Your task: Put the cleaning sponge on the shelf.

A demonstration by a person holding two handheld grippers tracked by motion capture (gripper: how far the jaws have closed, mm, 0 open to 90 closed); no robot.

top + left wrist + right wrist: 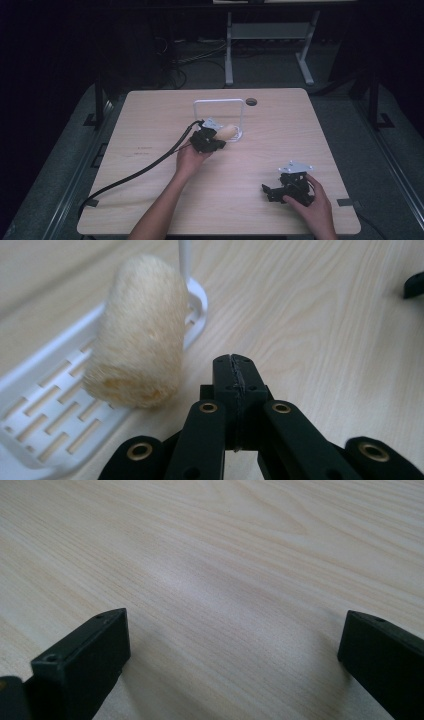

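High view: I see my left gripper [216, 139] beside the sponge [226, 132], which lies on the rack [235, 136] mid-bench [150, 125].

Left gripper view: jaws pressed together, empty; the sponge's [137, 335] long axis runs away from me.

Right gripper view: jaws spread over bare bench [225, 555].

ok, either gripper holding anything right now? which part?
Nothing is held. The left gripper is shut on nothing, beside the fluffy cream roll lying on the white slotted tray. The right gripper is open over bare table.
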